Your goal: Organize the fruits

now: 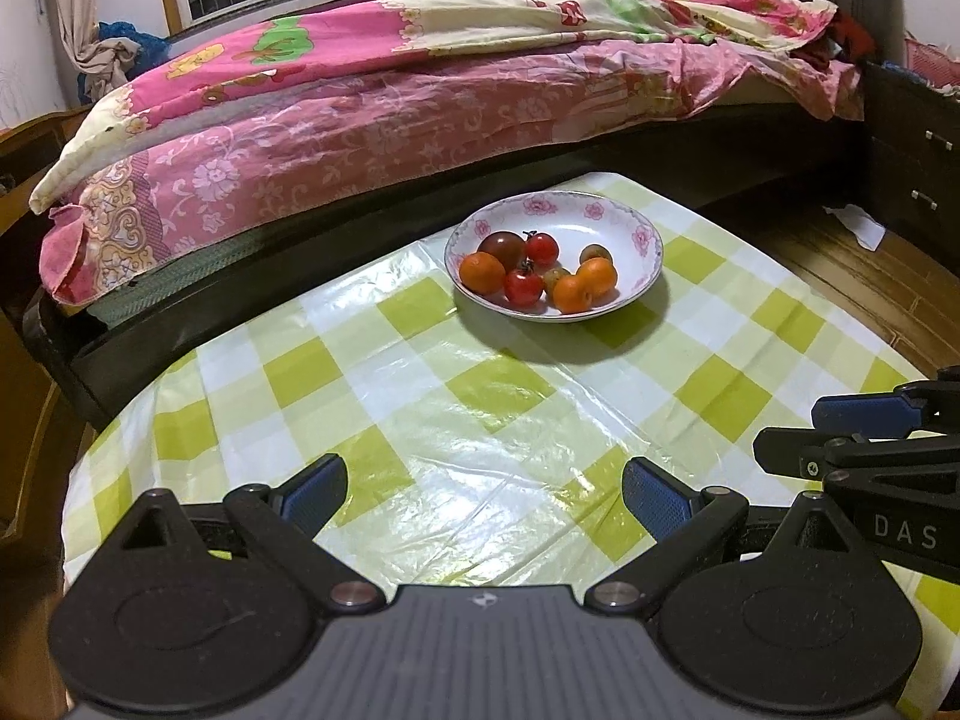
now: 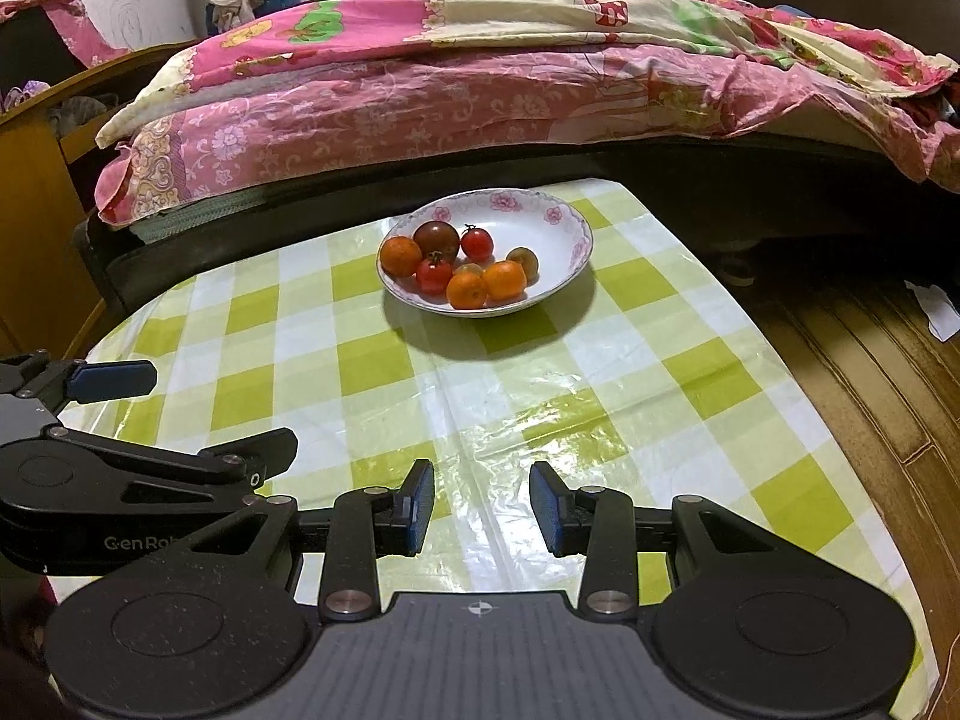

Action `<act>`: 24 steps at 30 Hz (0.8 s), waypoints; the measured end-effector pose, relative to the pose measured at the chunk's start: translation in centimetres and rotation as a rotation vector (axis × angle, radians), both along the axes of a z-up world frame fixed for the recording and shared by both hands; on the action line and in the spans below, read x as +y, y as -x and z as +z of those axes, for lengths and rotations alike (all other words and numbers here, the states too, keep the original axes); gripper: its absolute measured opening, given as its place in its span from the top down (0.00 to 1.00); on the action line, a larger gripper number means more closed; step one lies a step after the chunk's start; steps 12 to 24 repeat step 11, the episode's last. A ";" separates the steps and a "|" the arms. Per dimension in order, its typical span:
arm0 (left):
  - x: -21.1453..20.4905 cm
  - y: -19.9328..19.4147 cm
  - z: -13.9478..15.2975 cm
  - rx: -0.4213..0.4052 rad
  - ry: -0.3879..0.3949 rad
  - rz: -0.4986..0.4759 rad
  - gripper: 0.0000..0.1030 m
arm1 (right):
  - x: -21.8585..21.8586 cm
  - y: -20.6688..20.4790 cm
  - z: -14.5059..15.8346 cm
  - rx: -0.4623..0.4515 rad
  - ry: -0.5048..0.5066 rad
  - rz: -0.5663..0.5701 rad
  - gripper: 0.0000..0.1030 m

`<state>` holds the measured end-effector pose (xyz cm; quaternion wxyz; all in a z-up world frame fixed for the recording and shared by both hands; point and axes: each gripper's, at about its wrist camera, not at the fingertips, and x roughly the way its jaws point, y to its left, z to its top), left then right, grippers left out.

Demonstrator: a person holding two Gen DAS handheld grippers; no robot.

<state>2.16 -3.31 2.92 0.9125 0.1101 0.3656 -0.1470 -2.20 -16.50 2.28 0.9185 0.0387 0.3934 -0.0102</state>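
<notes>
A white plate with a pink flower rim [image 1: 624, 222] [image 2: 558, 222] sits at the far side of a table with a green-and-white checked cloth [image 1: 456, 420] [image 2: 540, 396]. It holds several small fruits: oranges [image 1: 482, 272] [image 2: 401, 256], red tomatoes [image 1: 523, 287] [image 2: 477, 243], a dark tomato [image 1: 501, 246] [image 2: 436, 236] and small brownish fruits [image 1: 595, 253] [image 2: 523, 260]. My left gripper [image 1: 483, 495] is open and empty, low over the near cloth; it also shows at the left of the right wrist view [image 2: 198, 414]. My right gripper [image 2: 482, 507] is open and empty beside it, and also shows in the left wrist view [image 1: 840, 429].
A bed with a pink floral quilt [image 1: 384, 102] [image 2: 456, 90] runs along the table's far edge. Wooden floor [image 1: 840, 276] [image 2: 870, 372] lies to the right of the table, with a white scrap on it [image 1: 858, 225]. Wooden furniture [image 2: 36, 204] stands at the left.
</notes>
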 end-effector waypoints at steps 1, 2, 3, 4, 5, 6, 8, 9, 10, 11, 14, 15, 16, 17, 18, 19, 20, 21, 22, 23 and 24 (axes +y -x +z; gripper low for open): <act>0.0 0.0 0.0 -0.001 0.001 0.000 0.00 | 0.0 0.1 0.0 -0.002 0.001 0.000 0.68; 0.1 0.1 0.0 -0.002 0.001 -0.001 0.00 | 0.1 0.1 0.0 -0.003 0.001 0.001 0.68; 0.1 0.1 0.0 -0.002 0.001 -0.001 0.00 | 0.1 0.1 0.0 -0.004 0.001 0.002 0.68; 0.1 0.1 0.0 -0.002 0.001 0.000 0.00 | 0.1 0.2 0.0 -0.004 0.001 0.003 0.68; 0.1 0.1 0.0 -0.003 0.000 -0.001 0.00 | 0.1 0.2 0.0 -0.004 0.000 0.003 0.68; 0.1 0.1 0.0 -0.005 0.000 -0.001 0.00 | 0.1 0.2 0.0 -0.004 0.000 0.003 0.67; 0.2 0.2 0.0 -0.011 -0.003 0.001 0.00 | 0.2 0.3 0.0 -0.005 0.000 0.003 0.67; 0.2 0.3 0.1 -0.013 -0.004 0.001 0.00 | 0.2 0.3 0.0 -0.006 0.001 0.004 0.67; 0.2 0.3 0.1 -0.015 -0.004 0.001 0.00 | 0.3 0.3 0.0 -0.007 0.002 0.004 0.67; 0.2 0.4 0.1 -0.017 -0.004 0.002 0.00 | 0.3 0.3 0.0 -0.007 0.002 0.003 0.67; 0.2 0.4 0.1 -0.017 -0.004 0.002 0.00 | 0.3 0.3 0.0 -0.007 0.002 0.003 0.67; 0.2 0.4 0.1 -0.017 -0.004 0.002 0.00 | 0.3 0.3 0.0 -0.007 0.002 0.003 0.67; 0.2 0.4 0.1 -0.017 -0.004 0.002 0.00 | 0.3 0.3 0.0 -0.007 0.002 0.003 0.67; 0.2 0.4 0.1 -0.017 -0.004 0.002 0.00 | 0.3 0.3 0.0 -0.007 0.002 0.003 0.67; 0.2 0.4 0.1 -0.017 -0.004 0.002 0.00 | 0.3 0.3 0.0 -0.007 0.002 0.003 0.67; 0.2 0.4 0.1 -0.017 -0.004 0.002 0.00 | 0.3 0.3 0.0 -0.007 0.002 0.003 0.67; 0.2 0.4 0.1 -0.017 -0.004 0.002 0.00 | 0.3 0.3 0.0 -0.007 0.002 0.003 0.67; 0.2 0.4 0.1 -0.017 -0.004 0.002 0.00 | 0.3 0.3 0.0 -0.007 0.002 0.003 0.67; 0.2 0.4 0.1 -0.017 -0.004 0.002 0.00 | 0.3 0.3 0.0 -0.007 0.002 0.003 0.67; 0.2 0.4 0.1 -0.017 -0.004 0.002 0.00 | 0.3 0.3 0.0 -0.007 0.002 0.003 0.67; 0.2 0.4 0.1 -0.017 -0.004 0.002 0.00 | 0.3 0.3 0.0 -0.007 0.002 0.003 0.67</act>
